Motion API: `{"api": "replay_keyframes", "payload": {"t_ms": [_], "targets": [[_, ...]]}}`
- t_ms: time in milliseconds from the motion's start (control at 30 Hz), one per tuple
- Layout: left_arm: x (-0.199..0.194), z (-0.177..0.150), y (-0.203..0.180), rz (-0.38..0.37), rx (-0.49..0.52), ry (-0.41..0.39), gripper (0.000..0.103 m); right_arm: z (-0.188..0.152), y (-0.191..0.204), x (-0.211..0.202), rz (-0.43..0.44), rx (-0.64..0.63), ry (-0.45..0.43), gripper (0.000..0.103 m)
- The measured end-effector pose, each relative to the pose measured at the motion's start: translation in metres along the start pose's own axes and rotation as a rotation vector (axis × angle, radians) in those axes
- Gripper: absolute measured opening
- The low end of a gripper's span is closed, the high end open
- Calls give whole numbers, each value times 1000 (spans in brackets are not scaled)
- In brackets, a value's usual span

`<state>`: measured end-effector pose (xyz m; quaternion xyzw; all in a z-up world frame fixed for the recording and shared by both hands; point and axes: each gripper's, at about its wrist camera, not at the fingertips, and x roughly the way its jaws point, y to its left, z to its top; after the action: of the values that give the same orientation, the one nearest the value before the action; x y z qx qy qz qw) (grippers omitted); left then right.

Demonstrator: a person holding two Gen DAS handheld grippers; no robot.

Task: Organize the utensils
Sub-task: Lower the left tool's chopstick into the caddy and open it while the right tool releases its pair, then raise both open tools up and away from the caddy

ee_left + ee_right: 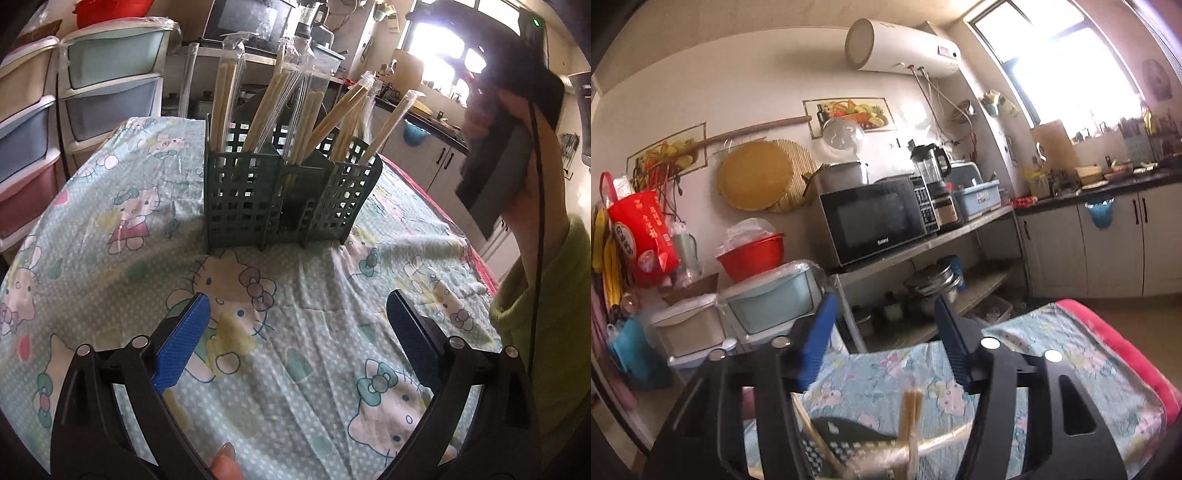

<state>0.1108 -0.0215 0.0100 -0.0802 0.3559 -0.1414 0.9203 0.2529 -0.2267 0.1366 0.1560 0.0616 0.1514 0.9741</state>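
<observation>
Only the left wrist view shows the whole green utensil caddy (284,199): a gridded plastic basket with several compartments, standing upright in the middle of the table on a pale blue cartoon-cat tablecloth (122,206) that lies wrinkled and soft. Wrapped chopsticks (273,107), pale wood in clear crinkled sleeves, stand in its compartments and lean outward at different angles. The left gripper (295,336) hovers low over the cloth just in front of the caddy, its ribbed blue fingers (183,339) spread wide with nothing between them. High at the right edge of that same view, the right gripper's dark body (517,96) is seen from outside, raised in a hand well above the table, with a black cable running down past a yellow-green sleeve (546,325). The right wrist view looks outward over the caddy instead: only its dark rim (849,432) and a few chopstick tops show at the bottom, below the right gripper (886,325), whose fingers stand moderately apart and empty. Beyond them this view alone gives the kitchen wall: a glossy black microwave (875,221) on a steel shelf, a red plastic bowl (753,254), a round bamboo board (757,177) and a white cylindrical water heater (905,48)
</observation>
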Motion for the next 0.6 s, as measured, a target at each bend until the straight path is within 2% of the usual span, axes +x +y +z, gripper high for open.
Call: {"api": "replay_keyframes", "payload": {"t_ms": [267, 600], "targets": [[-5, 0, -3, 2, -2, -14, 92, -19, -14, -40, 34, 25, 51, 69], [-8, -8, -6, 29, -2, -22, 92, -63, -19, -86, 41, 10, 198, 76]]}}
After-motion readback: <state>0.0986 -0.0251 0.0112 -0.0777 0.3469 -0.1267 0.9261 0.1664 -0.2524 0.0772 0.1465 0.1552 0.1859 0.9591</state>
